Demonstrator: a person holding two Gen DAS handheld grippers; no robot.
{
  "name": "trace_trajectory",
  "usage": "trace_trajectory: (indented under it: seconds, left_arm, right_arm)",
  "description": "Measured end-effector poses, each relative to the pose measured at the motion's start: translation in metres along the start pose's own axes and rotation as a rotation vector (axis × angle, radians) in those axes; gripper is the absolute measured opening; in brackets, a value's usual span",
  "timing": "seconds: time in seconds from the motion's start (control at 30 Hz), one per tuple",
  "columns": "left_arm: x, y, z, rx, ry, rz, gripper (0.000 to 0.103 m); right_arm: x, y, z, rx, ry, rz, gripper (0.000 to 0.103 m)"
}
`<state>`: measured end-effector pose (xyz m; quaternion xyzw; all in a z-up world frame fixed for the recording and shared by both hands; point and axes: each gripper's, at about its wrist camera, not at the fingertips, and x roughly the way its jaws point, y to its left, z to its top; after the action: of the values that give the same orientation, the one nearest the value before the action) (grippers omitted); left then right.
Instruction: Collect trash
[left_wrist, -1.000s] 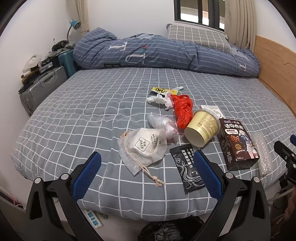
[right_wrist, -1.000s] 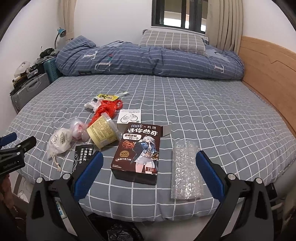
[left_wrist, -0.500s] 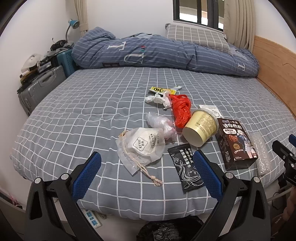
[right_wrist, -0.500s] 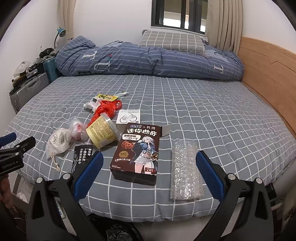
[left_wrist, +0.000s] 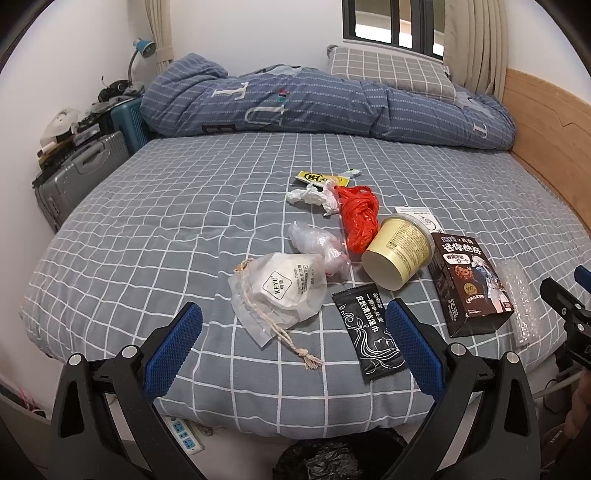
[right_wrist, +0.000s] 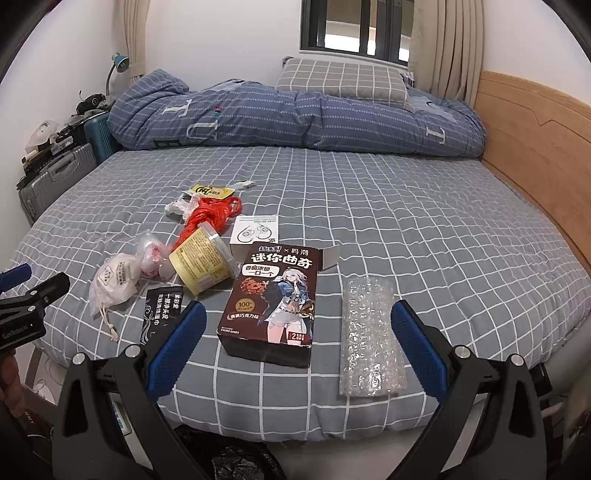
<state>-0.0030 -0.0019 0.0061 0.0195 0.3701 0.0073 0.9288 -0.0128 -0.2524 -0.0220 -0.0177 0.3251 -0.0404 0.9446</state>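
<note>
Two grippers held at the near edge of a grey checked bed, both with jaws spread wide and nothing between the blue pads. Left gripper poised over the near end of the litter, above a white drawstring pouch in clear wrap and a black sachet lying flat just beside it. Right gripper poised further right, above a brown cookie box lying face up and a strip of bubble wrap just beside it, near the mattress edge. Behind these, a cream paper cup tipped on its side, touching the cookie box; a crumpled clear bag beside the pouch; a red plastic bag stretched behind the cup; a white crumpled wrapper and a yellow packet furthest back. Small white earphone box just behind the cookie box. Rolled blue quilt and checked pillow along the far side. Black bin bag on the floor below the bed edge.
</note>
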Motion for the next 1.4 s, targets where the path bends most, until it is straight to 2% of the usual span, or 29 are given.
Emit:
trace_trajectory:
  seconds: [0.97, 1.17, 1.4]
  left_arm:
    - [0.007, -0.002, 0.001, 0.013, 0.011, 0.002, 0.097]
    - [0.037, 0.015, -0.001, 0.006, 0.055, 0.055, 0.097]
    - [0.076, 0.025, -0.001, 0.011, 0.109, 0.082, 0.097]
  right_arm:
    - [0.002, -0.004, -0.001, 0.002, 0.007, -0.027, 0.096]
    - [0.031, 0.011, -0.001, -0.041, 0.054, -0.021, 0.096]
    - [0.076, 0.017, -0.008, -0.024, 0.135, -0.023, 0.096]
